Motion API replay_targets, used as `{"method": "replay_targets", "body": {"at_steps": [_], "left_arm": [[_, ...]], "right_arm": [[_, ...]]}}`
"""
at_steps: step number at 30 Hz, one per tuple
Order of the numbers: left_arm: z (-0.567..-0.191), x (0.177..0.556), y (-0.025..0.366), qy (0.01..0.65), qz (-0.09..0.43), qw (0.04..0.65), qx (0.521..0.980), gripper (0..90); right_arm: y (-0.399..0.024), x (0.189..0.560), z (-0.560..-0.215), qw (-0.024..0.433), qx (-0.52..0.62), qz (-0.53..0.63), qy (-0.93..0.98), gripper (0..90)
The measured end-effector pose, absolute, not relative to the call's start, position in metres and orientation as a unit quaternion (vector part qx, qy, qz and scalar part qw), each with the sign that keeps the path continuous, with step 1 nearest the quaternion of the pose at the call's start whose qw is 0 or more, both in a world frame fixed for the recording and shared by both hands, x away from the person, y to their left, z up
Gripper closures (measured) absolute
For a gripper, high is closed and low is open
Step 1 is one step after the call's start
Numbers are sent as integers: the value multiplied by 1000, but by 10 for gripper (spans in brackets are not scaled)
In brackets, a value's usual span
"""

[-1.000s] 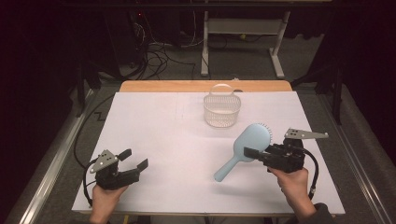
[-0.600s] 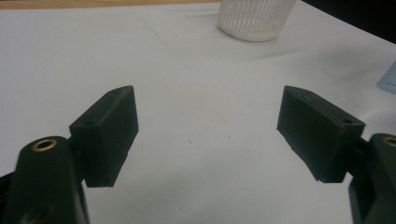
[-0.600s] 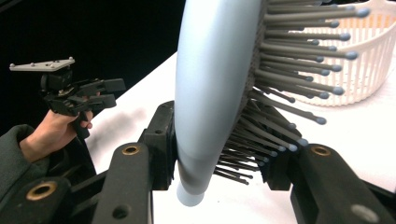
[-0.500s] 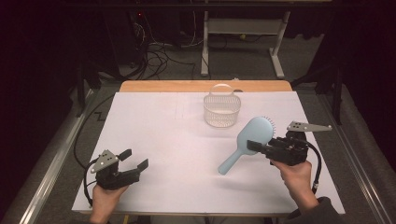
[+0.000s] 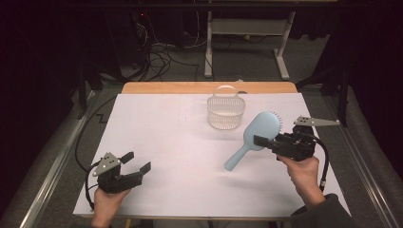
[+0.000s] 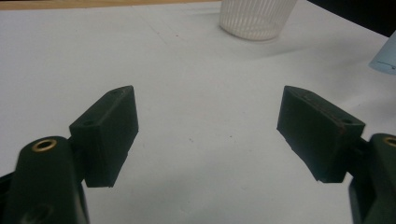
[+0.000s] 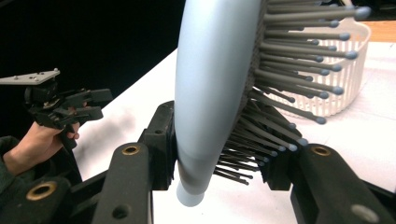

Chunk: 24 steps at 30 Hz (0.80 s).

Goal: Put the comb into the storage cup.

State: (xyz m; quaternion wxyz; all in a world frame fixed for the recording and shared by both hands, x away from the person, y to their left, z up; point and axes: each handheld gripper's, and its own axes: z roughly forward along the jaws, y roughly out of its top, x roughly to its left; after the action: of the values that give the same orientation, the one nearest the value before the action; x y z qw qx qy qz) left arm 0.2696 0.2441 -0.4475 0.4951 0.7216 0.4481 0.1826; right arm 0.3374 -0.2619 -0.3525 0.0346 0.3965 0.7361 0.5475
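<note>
**Brush held up beside the basket**

White covering spreads over the table [image 5: 180,142] in front of you, its far edge showing a strip of bare wood, with dark floor, cables and a pale metal frame beyond. Take the small white slatted plastic basket with a hoop handle [image 5: 226,110] as your landmark: it stands toward the far side of the table, a little right of the middle.

Your right gripper [image 5: 259,141] sits to the near right of that basket and is clamped on the light blue plastic paddle hairbrush [image 5: 254,137]. One jaw presses the smooth back of the brush head, the other is buried among the grey bristles [image 7: 299,56]. The brush is off the table, casting a shadow on the covering: its rounded head points up toward the basket's right side and stops near it without touching, while the handle slants down and away from the basket toward you.

Your left gripper [image 5: 135,161] rests well away from the basket, at the near left corner of the table. Its jaws stand wide apart with only bare white covering between them.
</note>
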Motion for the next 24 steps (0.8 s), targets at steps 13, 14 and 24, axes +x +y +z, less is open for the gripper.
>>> {"method": "replay_targets", "body": {"at_steps": [13, 14, 24], "left_arm": [[-448, 270, 243, 446, 185, 492, 724, 199], [-448, 270, 243, 446, 185, 492, 724, 199], [-448, 270, 242, 446, 185, 491, 725, 199]], "right_arm": [[-265, 349, -347, 44, 407, 544, 733, 555], [-265, 350, -346, 45, 407, 544, 733, 555], [-264, 357, -340, 50, 408, 542, 733, 555]]}}
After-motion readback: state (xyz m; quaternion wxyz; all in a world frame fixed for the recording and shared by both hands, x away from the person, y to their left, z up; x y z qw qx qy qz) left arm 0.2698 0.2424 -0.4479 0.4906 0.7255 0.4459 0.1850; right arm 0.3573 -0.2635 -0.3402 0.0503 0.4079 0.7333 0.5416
